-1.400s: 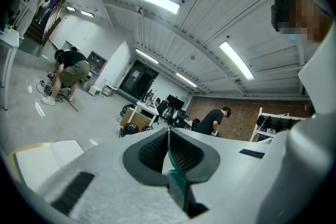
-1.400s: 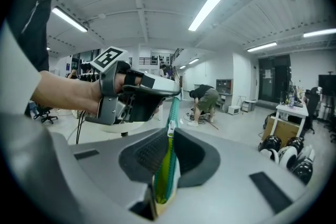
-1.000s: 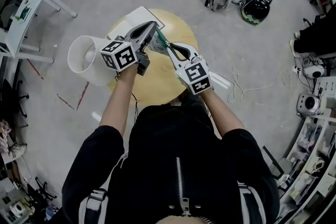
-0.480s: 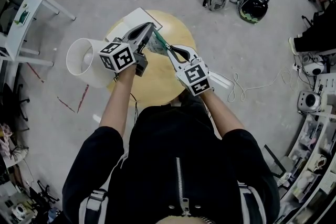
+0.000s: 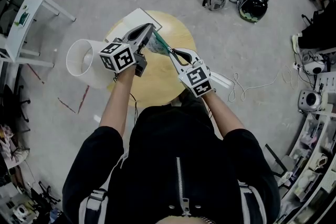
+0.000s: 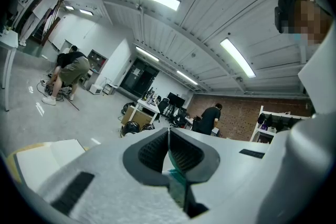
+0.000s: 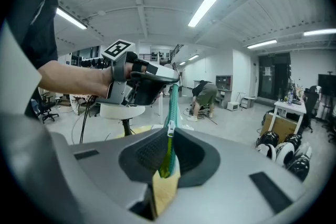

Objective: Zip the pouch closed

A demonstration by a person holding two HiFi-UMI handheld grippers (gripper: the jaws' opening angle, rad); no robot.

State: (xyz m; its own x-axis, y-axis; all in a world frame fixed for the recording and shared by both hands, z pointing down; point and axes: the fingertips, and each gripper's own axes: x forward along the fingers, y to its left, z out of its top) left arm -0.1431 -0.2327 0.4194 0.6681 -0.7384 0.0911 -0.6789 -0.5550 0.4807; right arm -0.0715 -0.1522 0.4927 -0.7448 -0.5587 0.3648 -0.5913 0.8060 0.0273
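The pouch point(image 5: 159, 44) hangs in the air above the round wooden bench point(image 5: 157, 84), stretched between both tongs. Its long axis, the teal zipper line point(image 7: 171, 97), slants in the head view from upper left down to lower right. The left tongs point(image 5: 150, 30) are clenched on its far end, with teal fabric showing between the pads. The right tongs point(image 5: 170, 53) are clamped on the zipper edge by the slider point(image 7: 169, 128). What the pouch holds cannot be seen.
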